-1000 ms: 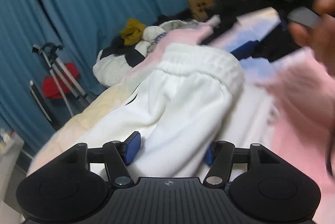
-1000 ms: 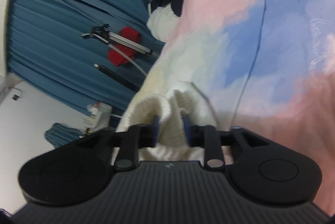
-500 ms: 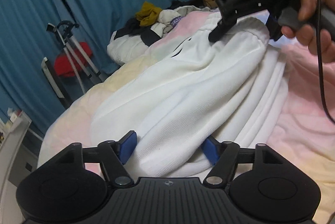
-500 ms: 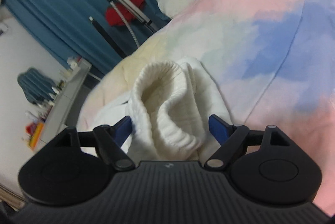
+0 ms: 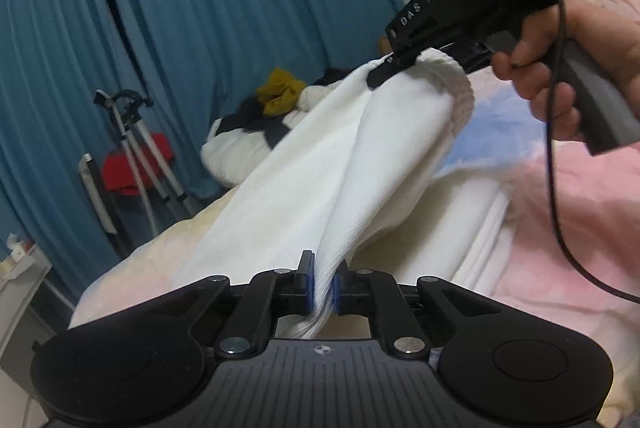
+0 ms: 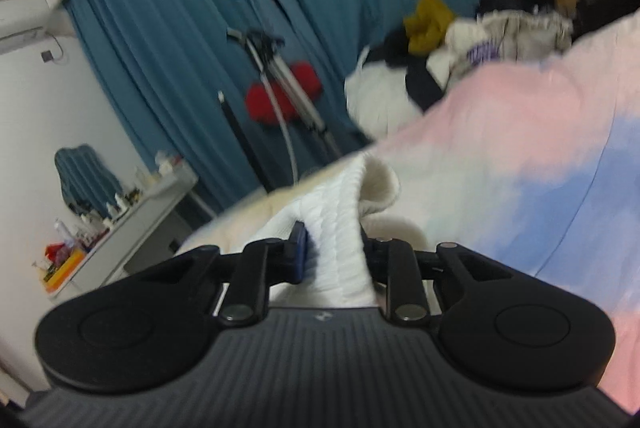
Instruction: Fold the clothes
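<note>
The left gripper point(image 5: 324, 288) has its jaws closing, the blue pads pinched on a thin bunched fold of the white garment point(image 5: 320, 188), which runs up and away from it in a taut span to the right gripper point(image 5: 404, 64), ahead of it and higher, to its right. That gripper's jaws are closing too, with the thick ribbed waistband point(image 6: 340, 228) pressed between its pads; a bare hand point(image 5: 560, 56) grips its handle, and a black cable point(image 5: 558, 188) hangs from it. The garment is plain white knit, soft and finely ribbed, with a gathered elastic edge curling over at the right gripper; its lower part lies in long folds on the pink, blue and cream bed cover point(image 5: 560, 228) beneath both tools. The letters "DAS" point(image 5: 412, 14) show in white on the right gripper's black body. Beyond the tools, a pile of clothes point(image 6: 440, 52) sits at the far end of the bed before a blue curtain point(image 5: 200, 28).
</note>
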A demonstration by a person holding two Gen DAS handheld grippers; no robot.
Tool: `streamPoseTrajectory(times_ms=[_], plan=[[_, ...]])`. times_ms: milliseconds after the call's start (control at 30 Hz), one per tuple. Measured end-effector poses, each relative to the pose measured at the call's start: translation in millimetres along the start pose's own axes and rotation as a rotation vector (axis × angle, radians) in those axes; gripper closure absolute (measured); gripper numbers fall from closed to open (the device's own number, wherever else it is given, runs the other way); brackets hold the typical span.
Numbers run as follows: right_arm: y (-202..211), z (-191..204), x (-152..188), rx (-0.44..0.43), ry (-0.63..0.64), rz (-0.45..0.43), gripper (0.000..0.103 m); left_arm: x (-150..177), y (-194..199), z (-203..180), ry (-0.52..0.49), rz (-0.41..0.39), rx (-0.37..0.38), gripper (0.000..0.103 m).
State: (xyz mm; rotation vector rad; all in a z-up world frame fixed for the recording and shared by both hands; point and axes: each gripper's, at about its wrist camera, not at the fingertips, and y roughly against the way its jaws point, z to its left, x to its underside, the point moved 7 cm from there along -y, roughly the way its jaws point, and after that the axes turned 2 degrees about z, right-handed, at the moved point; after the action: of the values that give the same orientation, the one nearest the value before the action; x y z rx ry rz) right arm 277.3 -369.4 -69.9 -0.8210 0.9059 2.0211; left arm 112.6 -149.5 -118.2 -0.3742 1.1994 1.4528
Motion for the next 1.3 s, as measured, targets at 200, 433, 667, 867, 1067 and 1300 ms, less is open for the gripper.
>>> streamPoseTrajectory(times_ms=[200, 433, 667, 867, 1067, 1300], plan=[[-29, -44, 25, 0.141, -0.036, 0.152, 0.077, 17, -26, -15, 0.022, 0.1, 0.084, 0.087], [-31, -51, 34, 0.166, -0.066, 0.177, 0.069, 19, -22, -10, 0.101, 0.106, 0.137, 0.069], [4, -44, 28, 0.096, -0.145, 0.199, 0.065, 4, 18, 25, 0.337, -0.006, 0.227, 0.019], [28, -43, 31, 0.072, -0.182, 0.221, 0.024, 11, 16, 78, 0.578, 0.018, 0.192, 0.009], [8, -45, 53, 0.085, -0.154, 0.337, 0.022, 48, -8, 138, 0.872, 0.151, 0.121, 0.007], [-33, -55, 78, 0.103, -0.176, 0.407, 0.011, 81, -25, 158, 1.01, 0.249, 0.157, 0.007]])
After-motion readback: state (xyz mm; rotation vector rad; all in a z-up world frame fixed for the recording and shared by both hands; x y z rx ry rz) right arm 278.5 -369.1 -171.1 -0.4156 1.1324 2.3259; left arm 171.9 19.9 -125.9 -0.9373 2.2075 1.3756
